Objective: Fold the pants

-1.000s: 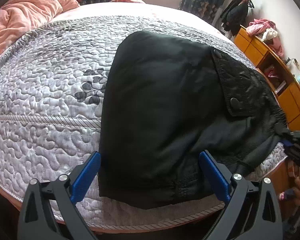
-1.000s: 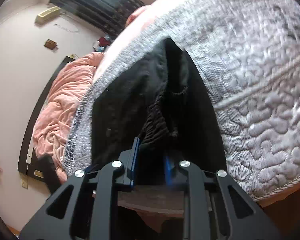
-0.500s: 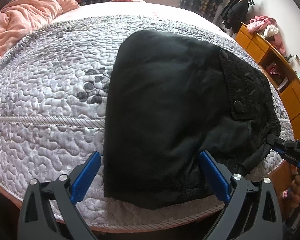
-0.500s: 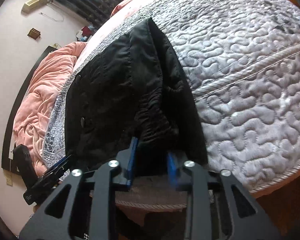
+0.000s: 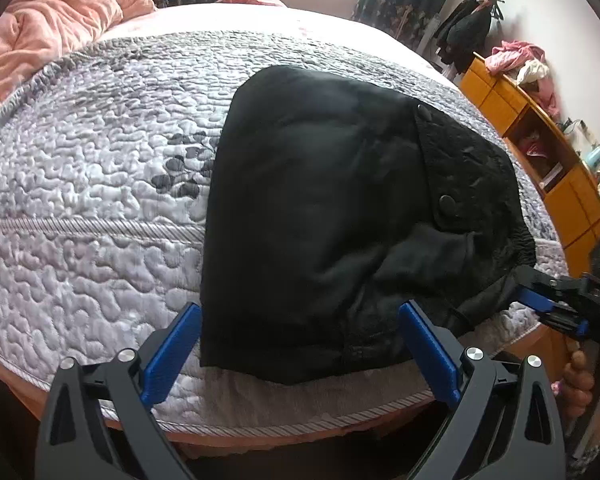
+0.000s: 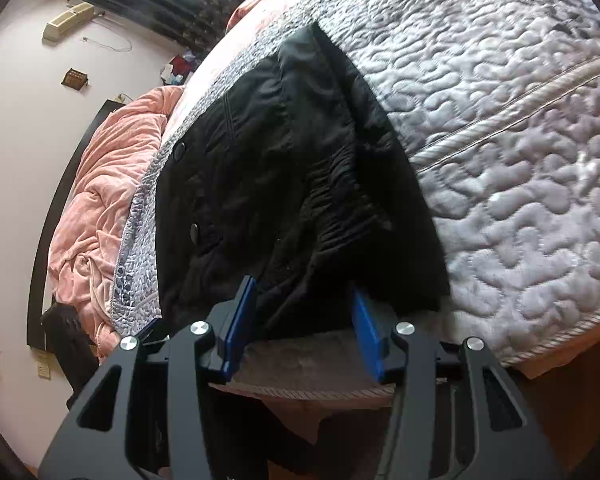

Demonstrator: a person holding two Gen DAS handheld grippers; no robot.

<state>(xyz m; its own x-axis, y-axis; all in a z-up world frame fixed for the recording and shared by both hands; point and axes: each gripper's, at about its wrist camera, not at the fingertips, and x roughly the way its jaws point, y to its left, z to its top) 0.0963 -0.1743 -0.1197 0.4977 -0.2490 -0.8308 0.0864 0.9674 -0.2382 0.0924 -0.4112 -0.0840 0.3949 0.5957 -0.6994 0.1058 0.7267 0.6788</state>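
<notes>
Pants (image 5: pixel 324 216): black, folded into a compact stack; lay on the quilted grey bedspread (image 5: pixel 88 184) near the bed's edge, directly ahead of both hand-held grippers.
Waistband (image 6: pixel 340 200): gathered elastic edge ran along the side of the stack facing the right hand-held gripper; two dark snap buttons showed on a pocket flap (image 5: pixel 460 168) farther out.
Left hand-held gripper (image 5: pixel 300 354): jaws stood wide apart, blue pads either side of the stack's near edge, not pressing on cloth; nothing held.
Right hand-held gripper (image 6: pixel 304 324): jaws had just been opening; pads now stood partly apart, the near waist corner of the pants between them, blue faces clear of the fabric as far as could be seen; no grip.
Right hand-held gripper, from left wrist view (image 5: pixel 556 304): sat at the stack's right corner, a person's fingers (image 5: pixel 580 376) below it.
Bed surroundings: pink comforter (image 5: pixel 48 28) bunched beyond the left hand-held gripper, far left; orange wooden cabinet (image 5: pixel 572 188) well apart on the right, clothes heaped on top.
</notes>
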